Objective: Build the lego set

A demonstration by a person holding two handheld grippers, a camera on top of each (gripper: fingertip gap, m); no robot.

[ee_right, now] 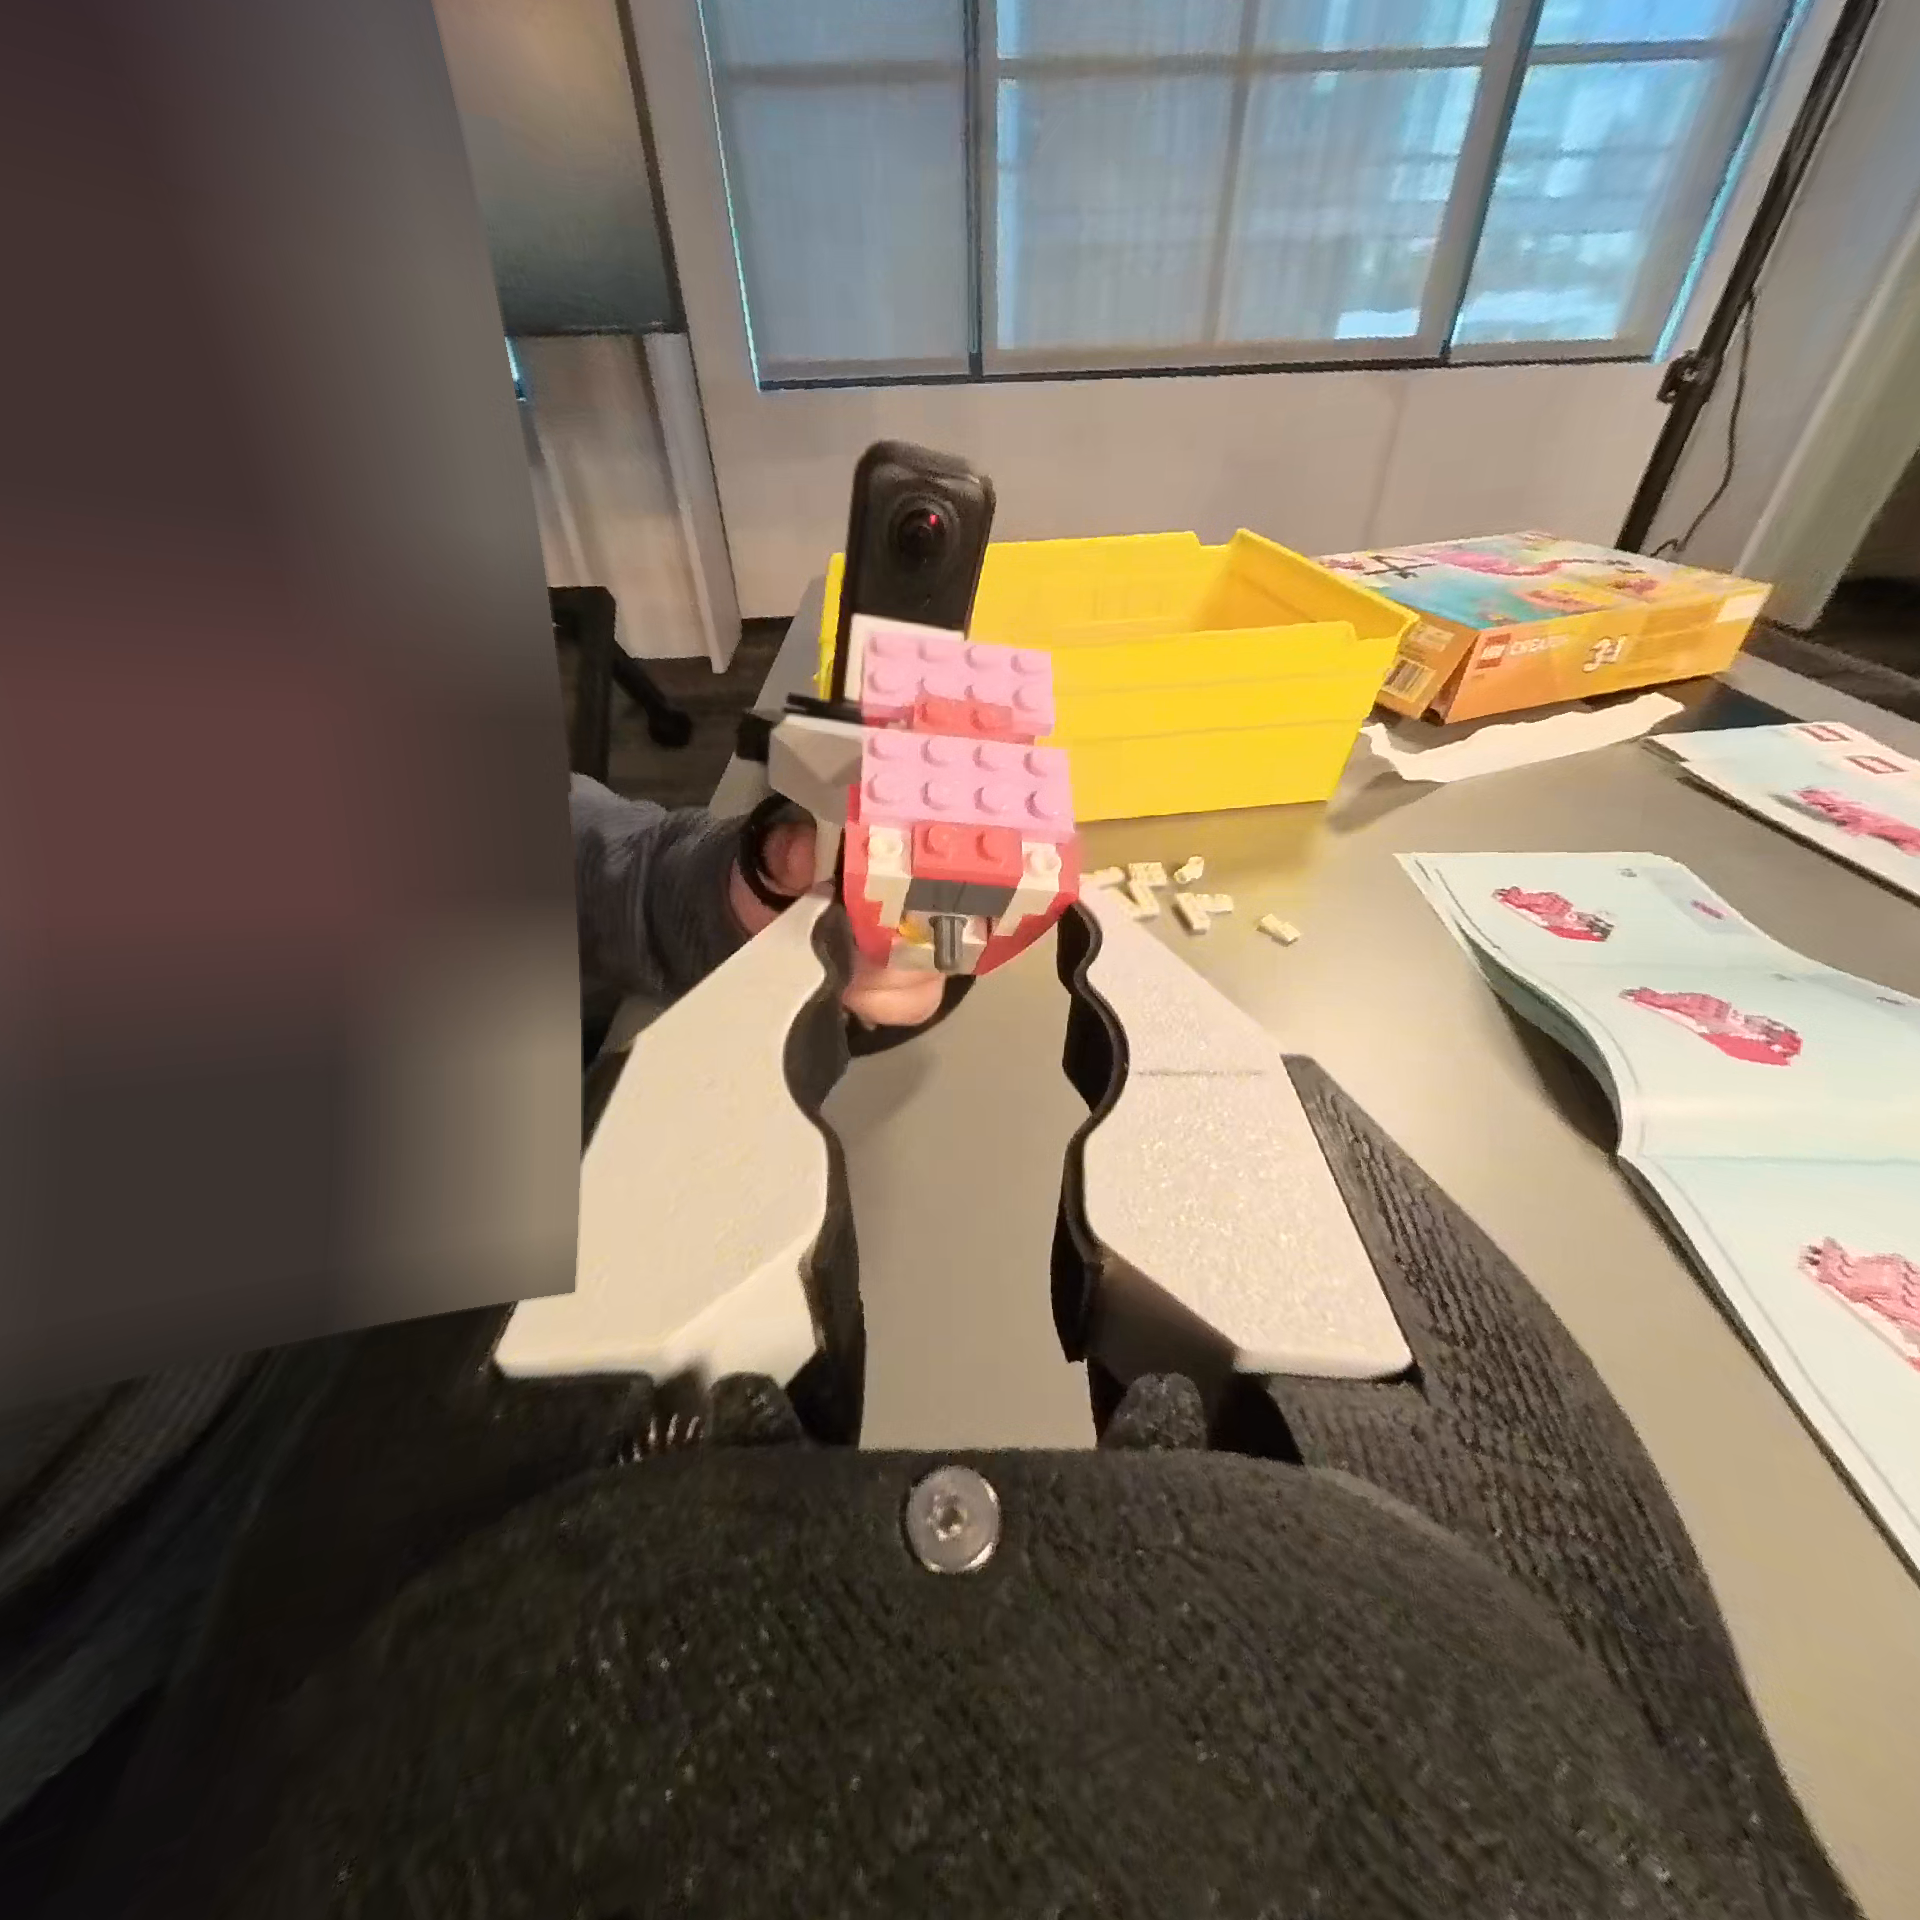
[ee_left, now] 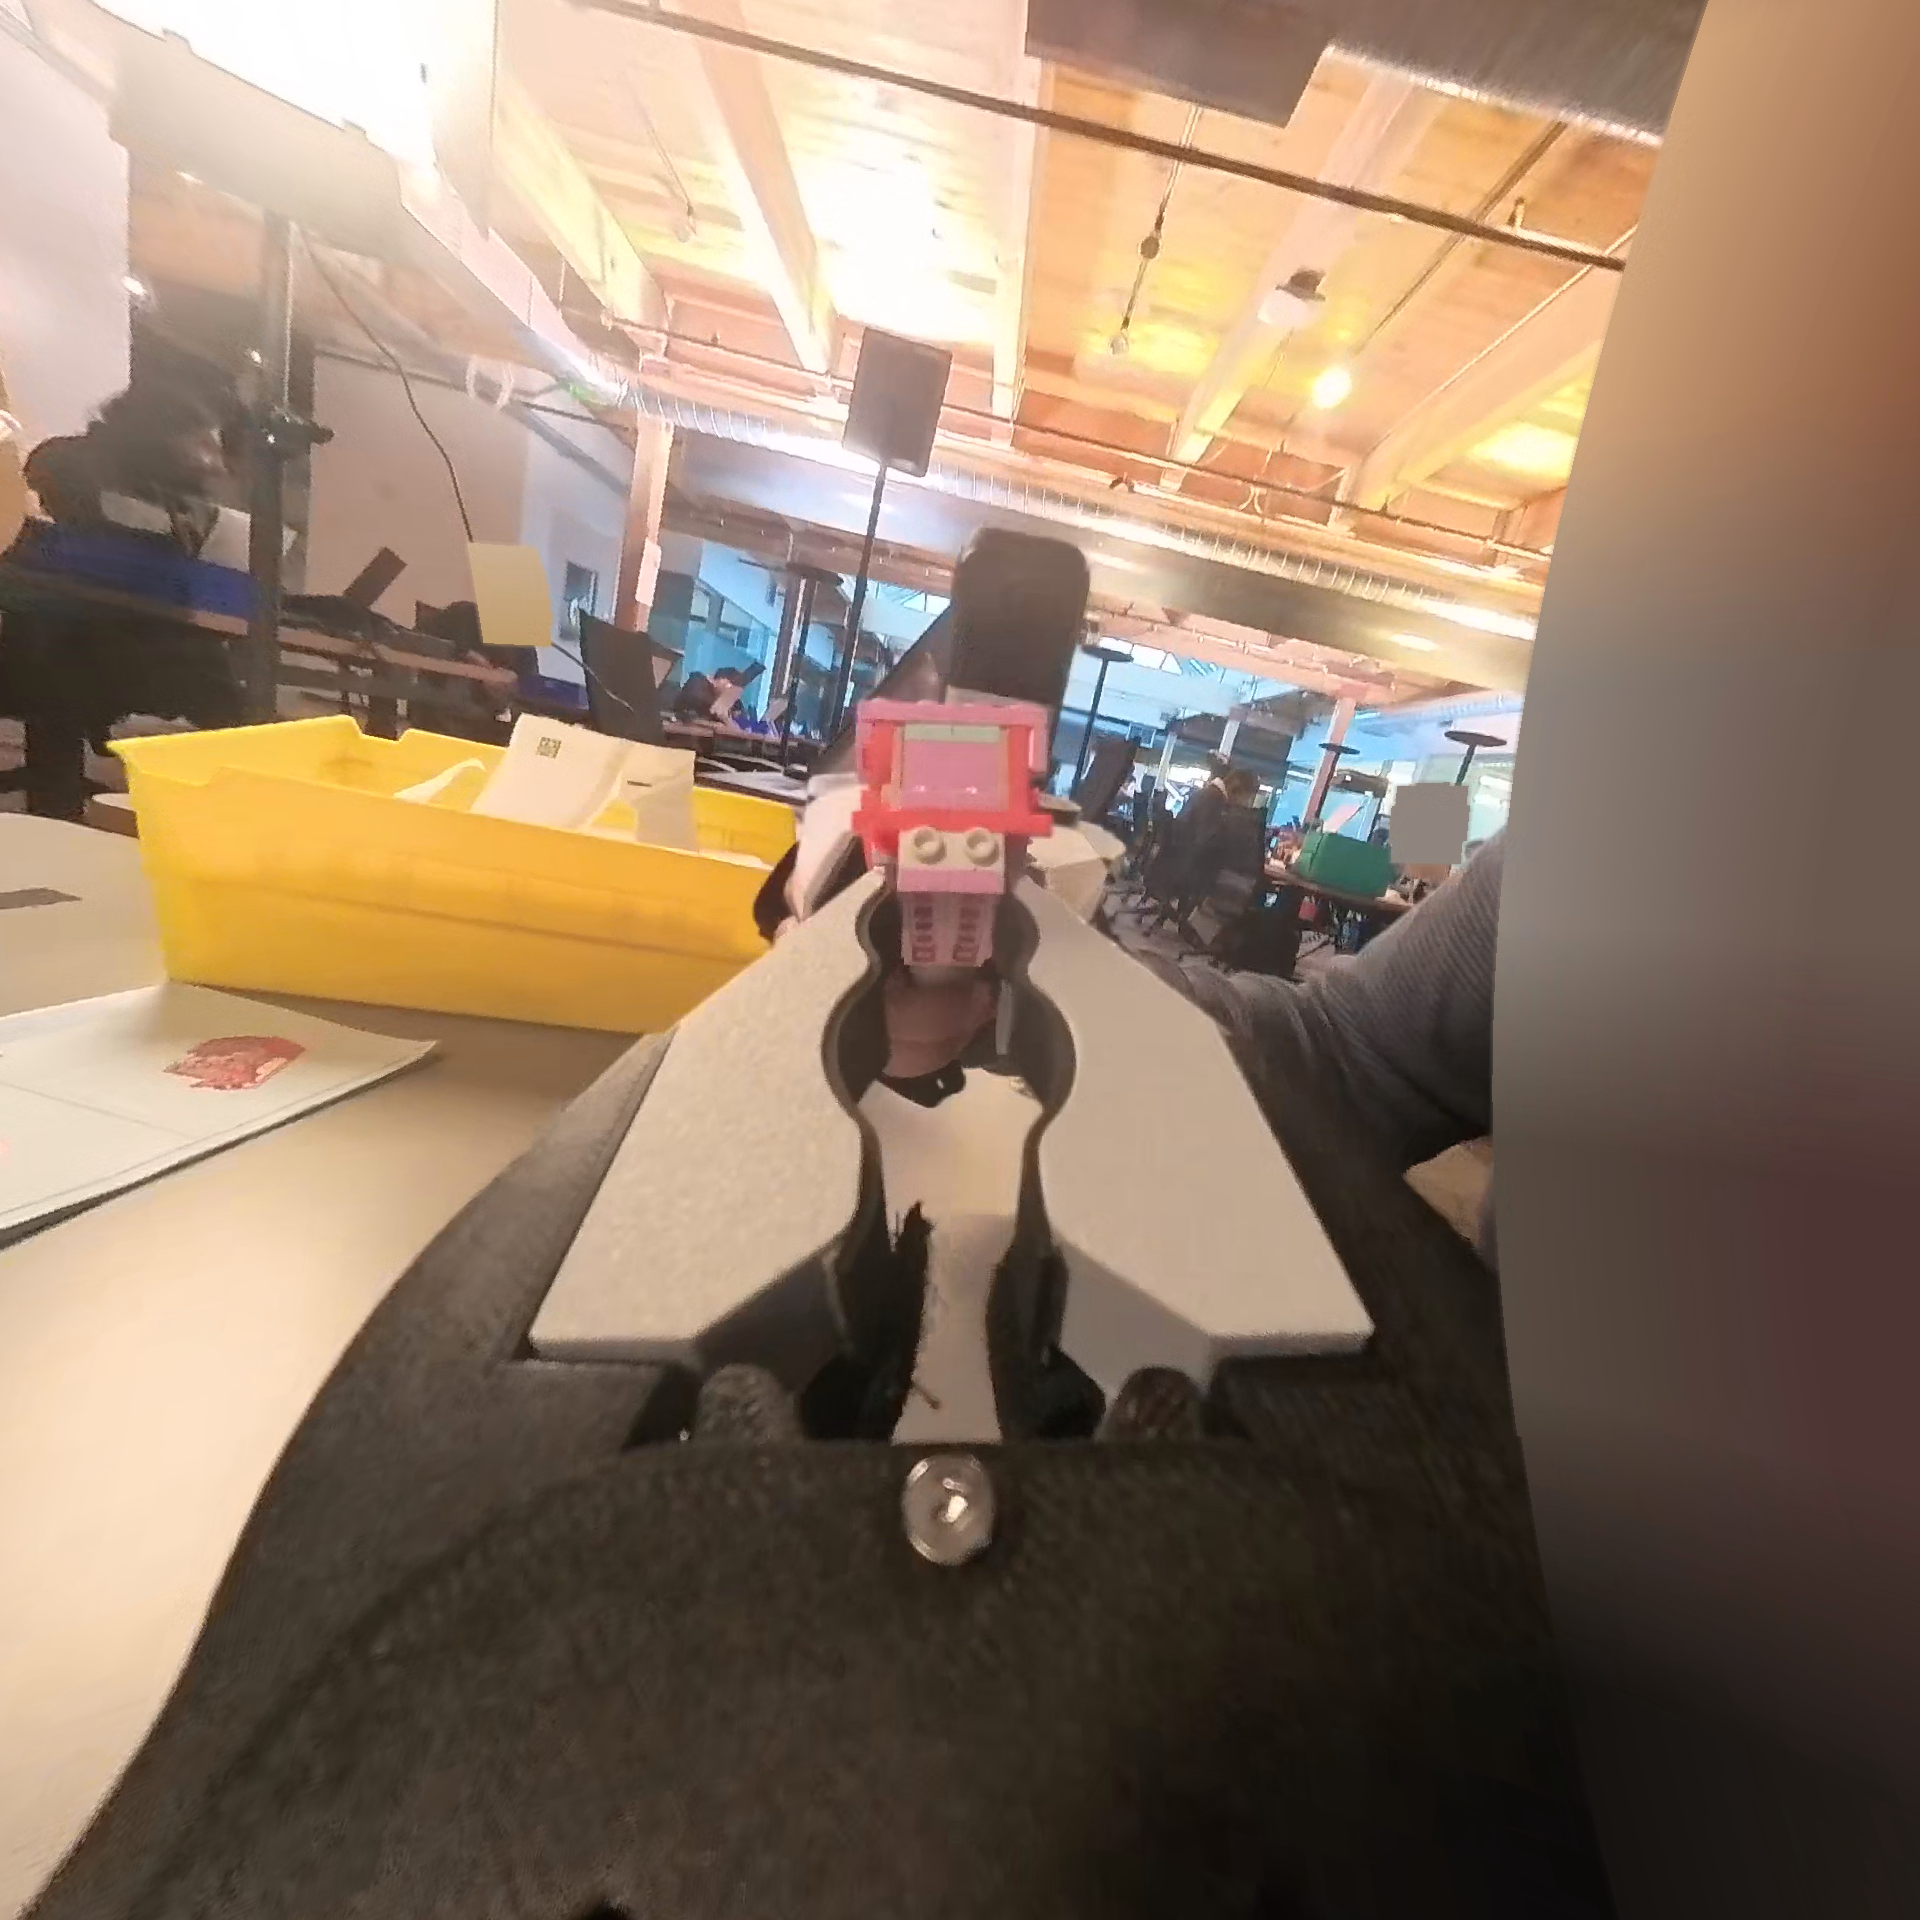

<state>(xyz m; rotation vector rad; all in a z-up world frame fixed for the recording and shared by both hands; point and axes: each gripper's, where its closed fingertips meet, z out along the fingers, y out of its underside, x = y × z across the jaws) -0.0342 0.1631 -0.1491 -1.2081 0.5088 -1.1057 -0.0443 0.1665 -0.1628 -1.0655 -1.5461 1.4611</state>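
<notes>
Left gripper (ee_left: pixel 943 920) jaws nearly closed, clamping pink-and-red toy-brick model (ee_left: pixel 940 800), frame centre. Right gripper (ee_right: pixel 951 940) jaws wide, gripping nothing, model between tips; yellow plastic bin (ee_right: pixel 1195 707) behind on bench (ee_right: pixel 1351 987).

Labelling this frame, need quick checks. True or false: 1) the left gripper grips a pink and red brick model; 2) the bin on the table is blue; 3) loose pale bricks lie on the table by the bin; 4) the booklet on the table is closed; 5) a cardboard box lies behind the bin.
1) True: the left gripper is closed on the brick model.
2) False: the bin is yellow.
3) True: loose bricks lie on the table before it.
4) False: the booklet lies open.
5) True: the cardboard box lies there.
</notes>
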